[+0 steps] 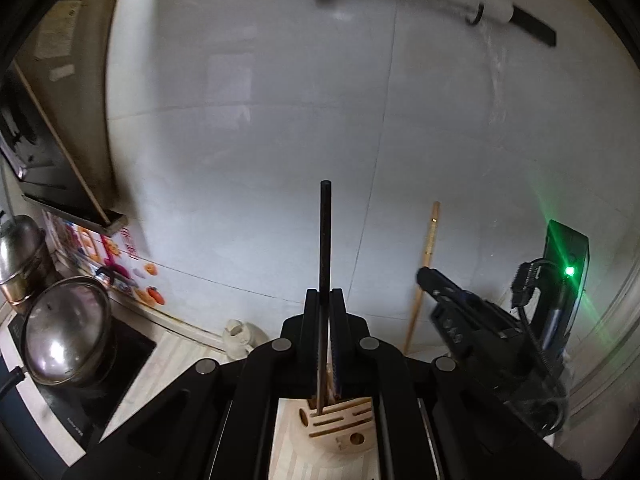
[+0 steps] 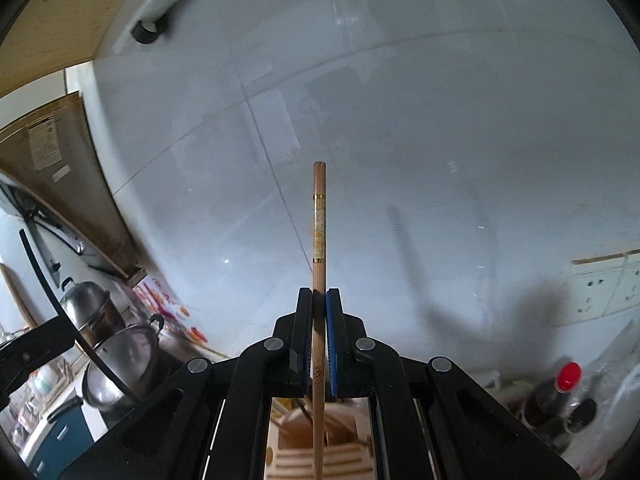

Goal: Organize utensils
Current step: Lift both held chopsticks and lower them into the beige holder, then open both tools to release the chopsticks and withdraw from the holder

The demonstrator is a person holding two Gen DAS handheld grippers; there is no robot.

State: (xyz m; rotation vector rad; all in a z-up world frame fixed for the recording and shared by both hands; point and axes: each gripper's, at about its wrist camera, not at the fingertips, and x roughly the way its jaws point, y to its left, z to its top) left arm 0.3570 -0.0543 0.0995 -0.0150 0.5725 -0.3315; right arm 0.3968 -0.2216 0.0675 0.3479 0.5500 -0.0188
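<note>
Left gripper (image 1: 325, 300) clamps black chopstick (image 1: 325, 232) upright, lower tip in holder (image 1: 340, 424); right gripper (image 2: 319, 300) clamps wooden chopstick (image 2: 319, 232) upright.

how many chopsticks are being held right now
2: a black chopstick clamped in the left gripper, a wooden chopstick clamped in the right gripper. Others may be hidden.

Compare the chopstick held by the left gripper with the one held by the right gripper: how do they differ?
The plain black chopstick is uniformly dark, while the brown wooden chopstick carries gold bands and a patterned section. The black one's lower tip sits at a slot of the pale wooden utensil block; the wooden one's tip is out of view. Both stand nearly upright, clamped in the left gripper and right gripper.
</note>
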